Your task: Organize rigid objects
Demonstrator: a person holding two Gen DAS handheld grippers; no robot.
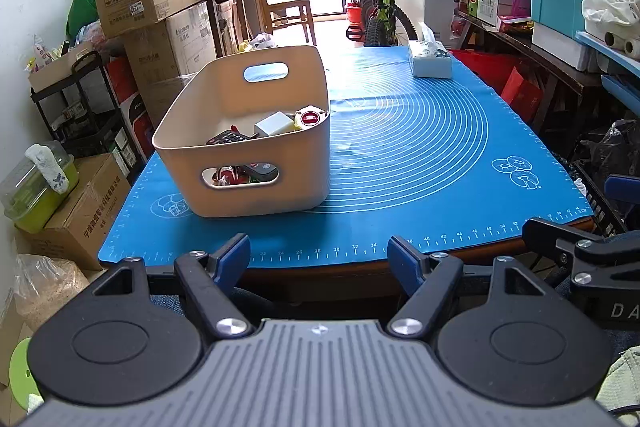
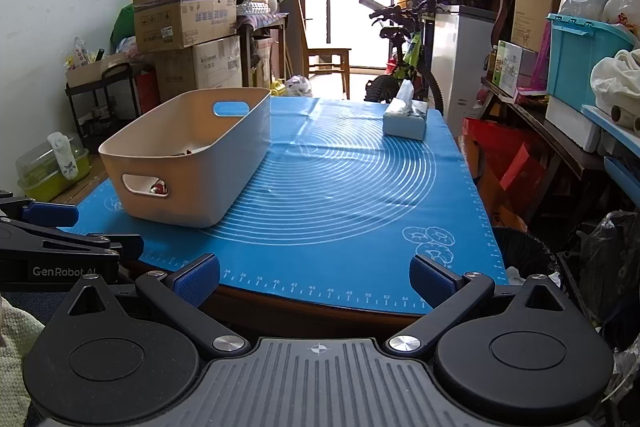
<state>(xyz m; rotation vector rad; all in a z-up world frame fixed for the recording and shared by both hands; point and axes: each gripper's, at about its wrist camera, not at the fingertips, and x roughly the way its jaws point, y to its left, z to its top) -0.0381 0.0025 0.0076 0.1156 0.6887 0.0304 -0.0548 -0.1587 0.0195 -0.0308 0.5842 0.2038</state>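
The left gripper (image 1: 319,254) is held at the near edge of the desk (image 1: 344,281), its blue pads spread apart with nothing between them. The right gripper (image 2: 315,277) is held at the same edge, likewise spread wide and empty. A blue mat (image 1: 420,155) is laid over the desk ahead of both. A beige bin (image 1: 244,131) is set on the mat, ahead and to the left of both grippers. Inside it, a calculator (image 1: 228,138), a white block (image 1: 274,124) and a round red-and-white piece (image 1: 310,116) can be made out, with more items seen through the handle slot. Farther ahead and to the right, a tissue box (image 1: 430,61) is placed near the mat's far edge.
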